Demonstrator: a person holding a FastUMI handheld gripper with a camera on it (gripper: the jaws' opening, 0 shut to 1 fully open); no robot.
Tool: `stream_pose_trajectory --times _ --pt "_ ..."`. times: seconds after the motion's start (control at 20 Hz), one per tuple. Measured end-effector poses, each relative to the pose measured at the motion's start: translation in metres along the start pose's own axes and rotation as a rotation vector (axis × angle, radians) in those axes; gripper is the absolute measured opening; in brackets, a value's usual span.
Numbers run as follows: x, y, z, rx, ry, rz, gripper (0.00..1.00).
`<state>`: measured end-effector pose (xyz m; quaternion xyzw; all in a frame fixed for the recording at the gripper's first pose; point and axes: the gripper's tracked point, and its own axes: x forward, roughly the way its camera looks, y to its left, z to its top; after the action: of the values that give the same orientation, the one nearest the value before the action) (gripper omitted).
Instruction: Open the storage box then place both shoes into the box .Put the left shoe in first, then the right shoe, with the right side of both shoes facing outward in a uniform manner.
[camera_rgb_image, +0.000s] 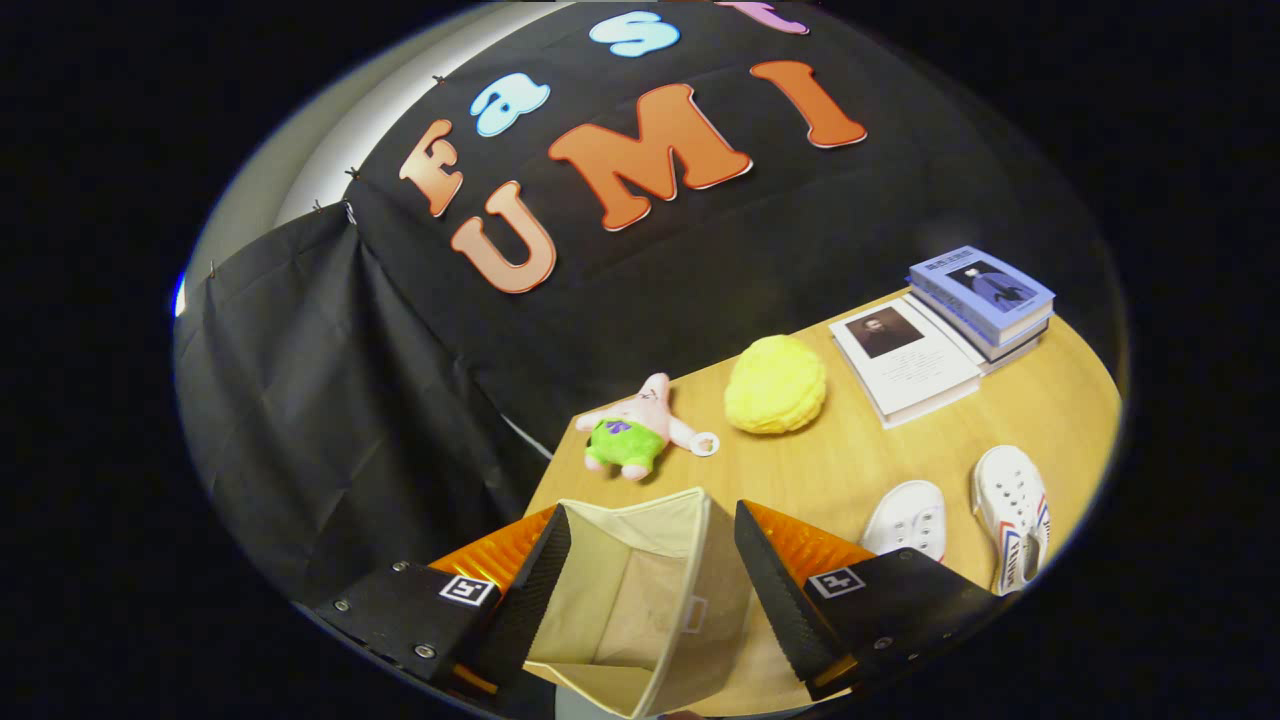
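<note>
The tongs (650, 580) are seen tilted, held above a beige fabric storage box (640, 590) whose open mouth lies between the two spread black ribbed fingers (775, 590); nothing is gripped, and the box is not pressed by either finger. The box rests on the pale wooden worktop (1060, 400). Two white canvas shoes (965, 520) are found to the right of the box, lying apart from it. Beyond the box, a pink starfish plush toy (635, 425) is set, with a yellow round cushion (775, 385) beside it and stacked books (945, 335) farther right.

A recording booth: black cloth wall (330, 400) behind a wooden table (1060, 400) staged with books (980, 300), a plush toy (635, 425) and shoes (1010, 515).
</note>
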<state>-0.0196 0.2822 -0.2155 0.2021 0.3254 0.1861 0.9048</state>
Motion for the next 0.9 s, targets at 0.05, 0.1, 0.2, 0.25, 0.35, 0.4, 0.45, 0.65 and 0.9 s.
stream_pose_trajectory --times 0.05,0.1,0.2,0.25,0.35,0.4,0.45,0.65,0.9 --pt "-0.003 -0.017 0.001 -0.009 -0.017 -0.044 0.98" --pt "-0.006 -0.035 0.002 -0.023 -0.031 -0.09 0.98" --pt "-0.013 -0.074 -0.001 -0.061 -0.049 -0.196 0.98" --pt "-0.015 -0.09 -0.004 -0.073 -0.051 -0.24 0.98" --pt "-0.021 -0.116 -0.014 -0.077 -0.044 -0.298 0.98" --pt "-0.024 -0.129 -0.02 -0.074 -0.048 -0.324 0.98" --pt "-0.027 -0.14 -0.025 -0.075 -0.048 -0.352 0.98" --pt "-0.027 -0.182 -0.058 -0.092 -0.015 -0.439 0.97" --pt "-0.014 -0.206 -0.104 -0.054 0.072 -0.451 0.79"
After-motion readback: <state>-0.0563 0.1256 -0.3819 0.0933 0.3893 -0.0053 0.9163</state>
